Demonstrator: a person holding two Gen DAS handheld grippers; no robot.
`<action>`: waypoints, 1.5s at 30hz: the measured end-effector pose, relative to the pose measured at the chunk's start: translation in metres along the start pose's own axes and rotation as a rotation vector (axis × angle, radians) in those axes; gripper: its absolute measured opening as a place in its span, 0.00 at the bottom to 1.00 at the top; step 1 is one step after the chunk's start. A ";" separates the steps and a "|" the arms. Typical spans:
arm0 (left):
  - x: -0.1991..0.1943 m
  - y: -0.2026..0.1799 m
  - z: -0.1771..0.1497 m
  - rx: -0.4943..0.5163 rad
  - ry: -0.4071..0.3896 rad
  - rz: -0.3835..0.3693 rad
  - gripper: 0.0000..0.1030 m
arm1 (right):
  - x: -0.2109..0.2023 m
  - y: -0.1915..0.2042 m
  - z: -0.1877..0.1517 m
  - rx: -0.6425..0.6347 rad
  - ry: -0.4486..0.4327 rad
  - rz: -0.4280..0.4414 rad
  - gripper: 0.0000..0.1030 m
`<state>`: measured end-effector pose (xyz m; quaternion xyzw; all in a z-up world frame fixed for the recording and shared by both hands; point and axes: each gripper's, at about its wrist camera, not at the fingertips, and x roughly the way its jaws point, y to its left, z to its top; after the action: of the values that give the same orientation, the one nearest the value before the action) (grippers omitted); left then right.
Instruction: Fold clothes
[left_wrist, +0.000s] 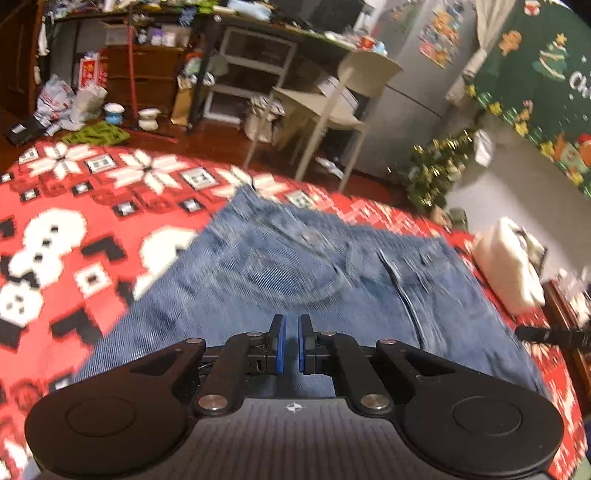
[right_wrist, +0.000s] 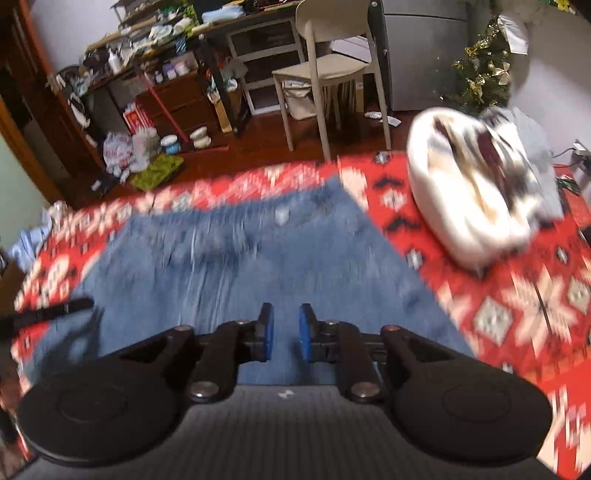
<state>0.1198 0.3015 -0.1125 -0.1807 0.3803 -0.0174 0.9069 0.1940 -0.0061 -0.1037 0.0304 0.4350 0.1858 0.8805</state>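
Both hand-held grippers hover, the left hand-held gripper (left_wrist: 291, 343) with blue pads narrowly apart, the right hand-held gripper (right_wrist: 286, 332) wider, both empty. Blue denim jeans (left_wrist: 295, 266) lie flat on the red-and-white patterned blanket (left_wrist: 74, 221).

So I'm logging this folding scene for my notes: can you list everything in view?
jeans: one pair, blue denim, spread flat on the blanket, under both grippers
blanket: one, red with white and black pattern, covering the surface
white bundle: one, cream with dark patches, on the blanket right of the jeans
chair: one, beige, on the wooden floor beyond the blanket
Christmas tree: one, green with gold trim, in the far right corner
cluttered shelves: dark wood, along the far wall
left gripper: black, blue-padded fingers slightly apart, above the denim, holding nothing
right gripper: black, blue-padded fingers open, above the denim, holding nothing
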 end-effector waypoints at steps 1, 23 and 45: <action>-0.004 -0.003 -0.004 0.004 0.013 -0.010 0.05 | -0.007 0.003 -0.014 -0.004 0.009 0.003 0.18; -0.055 -0.046 -0.072 0.020 0.048 -0.038 0.08 | -0.043 0.058 -0.095 -0.109 0.071 0.140 0.18; 0.027 -0.064 -0.044 0.081 -0.006 -0.082 0.07 | 0.028 0.031 -0.036 -0.087 -0.053 0.060 0.17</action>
<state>0.1157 0.2231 -0.1374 -0.1592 0.3690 -0.0692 0.9131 0.1721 0.0289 -0.1409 0.0101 0.4018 0.2302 0.8863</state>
